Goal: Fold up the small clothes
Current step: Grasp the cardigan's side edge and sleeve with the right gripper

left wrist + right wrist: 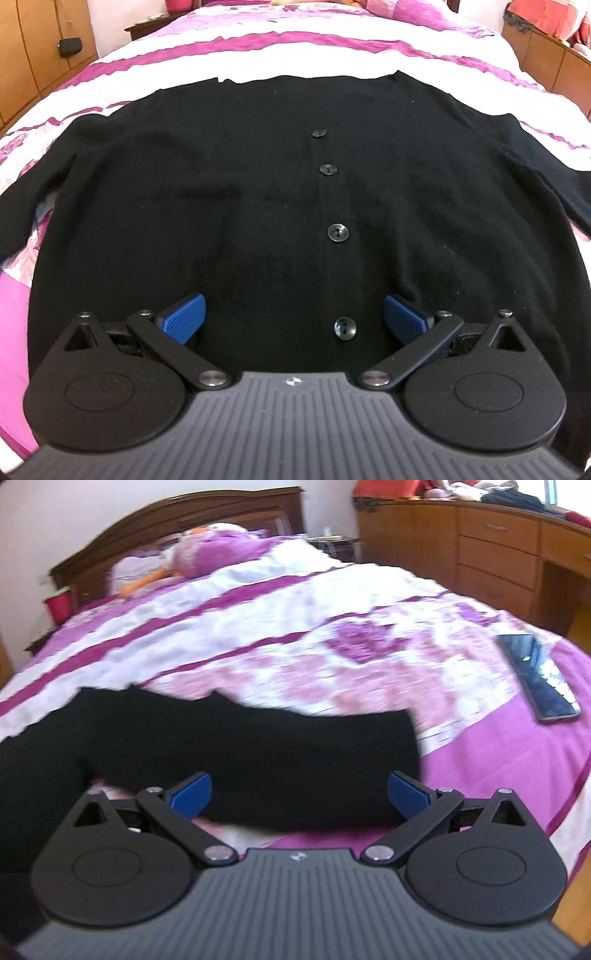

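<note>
A black buttoned cardigan (258, 192) lay spread flat on the pink-and-white floral bedspread (229, 55), sleeves out to both sides, four dark buttons (338, 233) running down its middle. The left gripper (294, 317) hung over its near edge, blue pads wide apart and holding nothing. The right gripper (300, 794), likewise spread and empty, was above one sleeve (258, 753). A smartphone (537, 677) lay nearby on the bedspread. No writing was legible.

No legible text, label, brand or number appears in either view. Only a small, unreadable emblem (291, 381) is moulded on each gripper housing.
</note>
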A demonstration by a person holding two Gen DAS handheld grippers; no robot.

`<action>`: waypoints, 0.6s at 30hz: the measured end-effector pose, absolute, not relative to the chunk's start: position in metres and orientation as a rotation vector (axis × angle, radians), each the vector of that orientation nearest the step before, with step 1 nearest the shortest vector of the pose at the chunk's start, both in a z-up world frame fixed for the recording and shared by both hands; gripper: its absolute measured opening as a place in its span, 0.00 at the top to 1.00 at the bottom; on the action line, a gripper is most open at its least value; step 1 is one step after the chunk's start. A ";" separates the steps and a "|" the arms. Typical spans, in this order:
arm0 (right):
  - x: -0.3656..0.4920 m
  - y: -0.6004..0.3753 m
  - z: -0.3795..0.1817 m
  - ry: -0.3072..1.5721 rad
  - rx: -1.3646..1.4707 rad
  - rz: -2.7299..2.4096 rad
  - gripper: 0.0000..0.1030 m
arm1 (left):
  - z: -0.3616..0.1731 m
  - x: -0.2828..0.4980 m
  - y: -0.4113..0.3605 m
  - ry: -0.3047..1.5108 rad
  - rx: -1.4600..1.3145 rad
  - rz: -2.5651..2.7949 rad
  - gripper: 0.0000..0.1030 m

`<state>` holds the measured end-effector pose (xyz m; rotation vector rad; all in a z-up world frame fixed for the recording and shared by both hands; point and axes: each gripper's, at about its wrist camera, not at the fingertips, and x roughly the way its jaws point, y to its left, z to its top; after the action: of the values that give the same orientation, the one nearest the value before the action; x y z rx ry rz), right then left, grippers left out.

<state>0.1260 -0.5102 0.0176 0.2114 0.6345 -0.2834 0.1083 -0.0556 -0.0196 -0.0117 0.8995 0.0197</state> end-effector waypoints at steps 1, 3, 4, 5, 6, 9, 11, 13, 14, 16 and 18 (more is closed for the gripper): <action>0.128 -0.518 0.016 0.634 0.207 -0.295 0.00 | -0.021 0.108 -0.055 0.898 -0.018 0.024 0.00; 0.132 -0.530 0.012 0.637 0.205 -0.312 0.00 | -0.024 0.108 -0.055 0.900 -0.027 0.032 0.00; 0.135 -0.535 0.009 0.644 0.208 -0.317 0.00 | -0.026 0.108 -0.055 0.900 -0.030 0.036 0.00; 0.137 -0.539 0.006 0.651 0.214 -0.320 0.00 | -0.027 0.109 -0.055 0.900 -0.030 0.039 0.00; 0.140 -0.543 0.002 0.662 0.224 -0.317 0.00 | -0.028 0.108 -0.056 0.902 -0.030 0.043 0.00; 0.149 -0.553 -0.009 0.694 0.272 -0.296 0.00 | -0.029 0.109 -0.058 0.906 -0.014 0.050 0.00; 0.153 -0.556 -0.016 0.696 0.291 -0.295 0.00 | -0.030 0.108 -0.059 0.899 -0.007 0.056 0.00; 0.154 -0.560 -0.025 0.695 0.320 -0.291 0.00 | -0.032 0.106 -0.061 0.886 0.009 0.058 0.00; 0.153 -0.562 -0.029 0.694 0.332 -0.289 0.00 | -0.032 0.106 -0.061 0.885 0.013 0.061 0.00; 0.152 -0.565 -0.034 0.681 0.344 -0.273 0.00 | -0.032 0.105 -0.062 0.885 0.013 0.063 0.00; 0.151 -0.566 -0.034 0.677 0.352 -0.262 0.00 | -0.031 0.106 -0.061 0.886 0.012 0.061 0.00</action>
<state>0.1505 -0.5662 -0.0342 0.3520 0.6767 -0.2618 0.1058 -0.0614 -0.0313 0.0121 0.8858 0.0605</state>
